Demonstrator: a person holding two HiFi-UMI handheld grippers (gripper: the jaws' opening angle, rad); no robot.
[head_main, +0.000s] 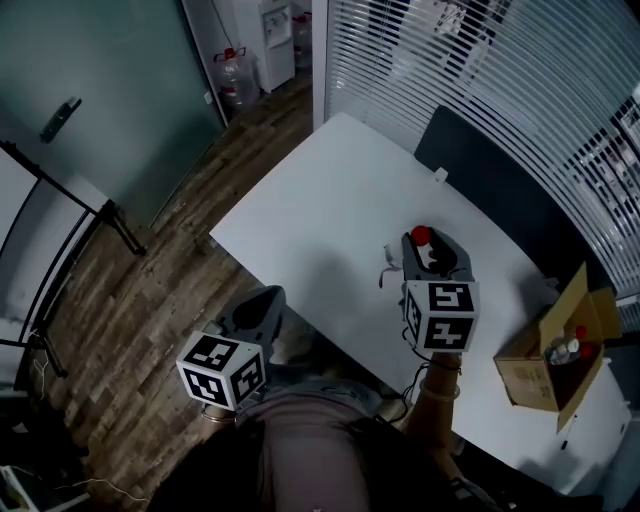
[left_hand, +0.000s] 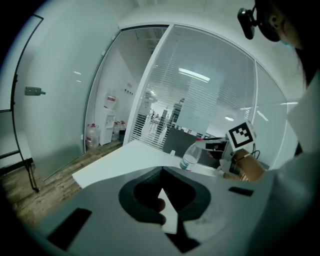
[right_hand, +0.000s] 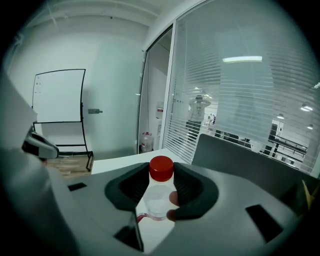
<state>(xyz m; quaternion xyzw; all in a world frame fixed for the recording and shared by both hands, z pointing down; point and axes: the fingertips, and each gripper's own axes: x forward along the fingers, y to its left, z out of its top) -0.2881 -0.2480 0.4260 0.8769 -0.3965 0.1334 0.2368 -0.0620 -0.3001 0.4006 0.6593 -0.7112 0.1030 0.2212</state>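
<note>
A clear plastic bottle (right_hand: 158, 199) with a round red cap (right_hand: 161, 168) is pinched just below the cap by the right tongs (right_hand: 161, 176), whose dark, curved pads are closed on its smooth sides. The bottle is held tilted over the right part of the white, matte tabletop (head_main: 335, 190); whether its base touches the surface cannot be told. The left tongs (left_hand: 162, 172) are pressed together at their tips, with nothing caught in the rounded hollow behind them, and are kept off the near edge of the tabletop, above the wood-grain plank floor (head_main: 130, 300). An open brown cardboard box (head_main: 530, 372) is seen at the near right of the tabletop, well apart from the bottle. White slatted blinds (head_main: 480, 70) are seen beyond the far side.
</note>
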